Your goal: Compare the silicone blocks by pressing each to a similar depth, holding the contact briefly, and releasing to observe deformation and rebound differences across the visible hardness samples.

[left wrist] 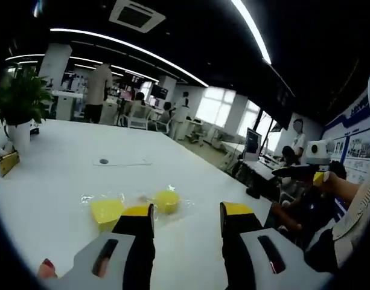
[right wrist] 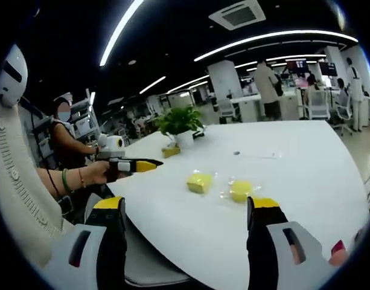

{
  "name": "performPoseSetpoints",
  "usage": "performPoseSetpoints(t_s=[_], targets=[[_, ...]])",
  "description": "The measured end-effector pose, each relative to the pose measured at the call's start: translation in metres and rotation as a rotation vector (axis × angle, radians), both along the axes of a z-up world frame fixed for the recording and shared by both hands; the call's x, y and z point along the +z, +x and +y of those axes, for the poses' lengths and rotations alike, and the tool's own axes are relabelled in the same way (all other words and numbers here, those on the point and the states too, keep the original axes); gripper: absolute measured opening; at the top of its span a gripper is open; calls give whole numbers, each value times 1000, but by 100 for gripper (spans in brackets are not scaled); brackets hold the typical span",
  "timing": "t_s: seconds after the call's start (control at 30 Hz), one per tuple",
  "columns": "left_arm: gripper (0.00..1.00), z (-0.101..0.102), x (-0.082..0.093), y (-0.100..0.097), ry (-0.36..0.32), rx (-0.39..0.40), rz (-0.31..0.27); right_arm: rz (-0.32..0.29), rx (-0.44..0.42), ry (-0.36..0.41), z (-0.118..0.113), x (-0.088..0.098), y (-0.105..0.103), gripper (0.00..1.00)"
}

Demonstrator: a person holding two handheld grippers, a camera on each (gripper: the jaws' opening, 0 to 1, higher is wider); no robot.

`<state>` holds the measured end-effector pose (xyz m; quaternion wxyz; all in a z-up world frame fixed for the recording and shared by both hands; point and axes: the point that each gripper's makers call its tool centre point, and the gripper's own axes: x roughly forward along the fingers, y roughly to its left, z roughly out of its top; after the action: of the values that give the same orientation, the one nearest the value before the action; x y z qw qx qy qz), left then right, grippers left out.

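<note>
A large white table [left wrist: 64,181] is seen in an open-plan office, under curved ceiling light strips [left wrist: 130,47] and a ceiling air vent [left wrist: 135,13]. Two yellow silicone blocks are laid near the table's near edge, each in clear wrapping: a square block [left wrist: 106,211] and, just beside it, a round block [left wrist: 166,200]. In the right gripper view the square block [right wrist: 199,182] and round block [right wrist: 240,190] are found between the jaws, apart from them. A potted plant [left wrist: 19,103] is placed toward a far corner of the table, with a small yellowish object [left wrist: 8,162] near it that cannot be identified. The left gripper [left wrist: 188,225] is held with its jaws spread wide above the table, nothing between them; its left jaw partly covers the square block. The right gripper [right wrist: 188,219] is likewise spread wide and empty. People at distant desks [left wrist: 142,112] are seen blurred.
</note>
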<state>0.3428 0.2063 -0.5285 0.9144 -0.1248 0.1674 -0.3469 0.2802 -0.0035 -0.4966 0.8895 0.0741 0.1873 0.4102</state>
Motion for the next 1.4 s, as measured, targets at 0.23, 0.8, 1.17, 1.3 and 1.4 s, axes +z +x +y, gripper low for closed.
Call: performPoseSetpoints(t_s=[0.23, 0.8, 1.17, 1.3, 1.4], targets=[[42, 32, 17, -20, -13, 74, -24, -6, 31, 12, 9, -3, 1, 77], [51, 75, 26, -56, 75, 99, -95, -13, 25, 35, 20, -12, 4, 82], [67, 65, 27, -60, 54, 37, -73, 17, 3, 237, 27, 6, 7, 89], [70, 61, 27, -62, 39, 30, -64, 14, 5, 212, 26, 3, 7, 89], [72, 61, 26, -62, 40, 36, -62, 16, 6, 207, 26, 2, 6, 89]])
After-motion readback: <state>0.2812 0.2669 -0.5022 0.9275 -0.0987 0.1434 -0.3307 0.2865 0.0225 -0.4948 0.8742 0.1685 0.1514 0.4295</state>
